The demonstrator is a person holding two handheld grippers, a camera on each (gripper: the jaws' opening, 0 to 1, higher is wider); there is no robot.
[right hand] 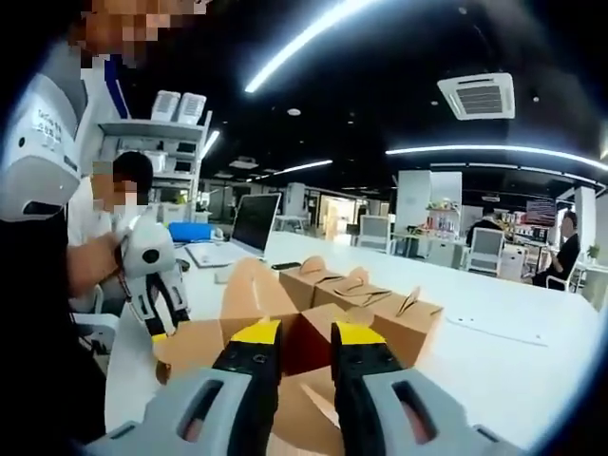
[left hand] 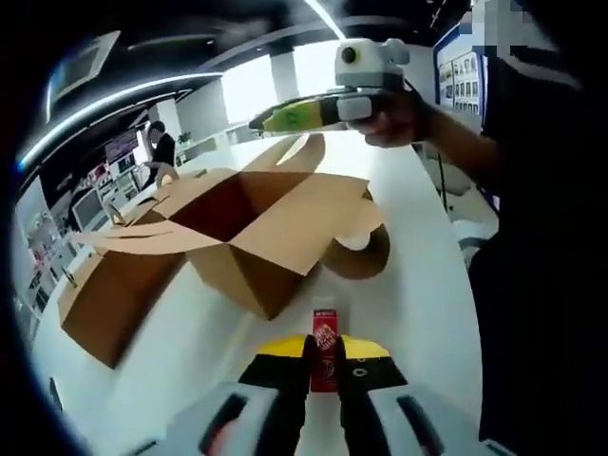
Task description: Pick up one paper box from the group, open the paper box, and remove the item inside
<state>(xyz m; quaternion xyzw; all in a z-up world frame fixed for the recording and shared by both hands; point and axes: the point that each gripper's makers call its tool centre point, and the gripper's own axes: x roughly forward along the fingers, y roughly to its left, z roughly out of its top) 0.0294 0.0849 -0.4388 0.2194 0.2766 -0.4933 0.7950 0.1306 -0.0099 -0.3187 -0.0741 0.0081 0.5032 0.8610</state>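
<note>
My left gripper (left hand: 325, 350) is shut on a small red packet (left hand: 325, 328), held upright just above the white table (left hand: 418, 285). Beyond it lies an opened brown paper box (left hand: 249, 223), flaps spread and its dark inside showing. A hand holds my right gripper (left hand: 285, 118) in the air above that box. In the right gripper view, my right gripper (right hand: 306, 337) stands open with nothing between its yellow-tipped jaws, over the same open box (right hand: 249, 296). The left gripper (right hand: 160, 290) shows at the left there, in a hand.
Several closed brown boxes (right hand: 366, 290) with handle tabs stand in a group behind the open one, and another brown box (left hand: 104, 304) lies at the left. A laptop (right hand: 252, 223) sits further back. The person's dark-clothed body (left hand: 537, 247) borders the table's right edge. People sit at distant desks.
</note>
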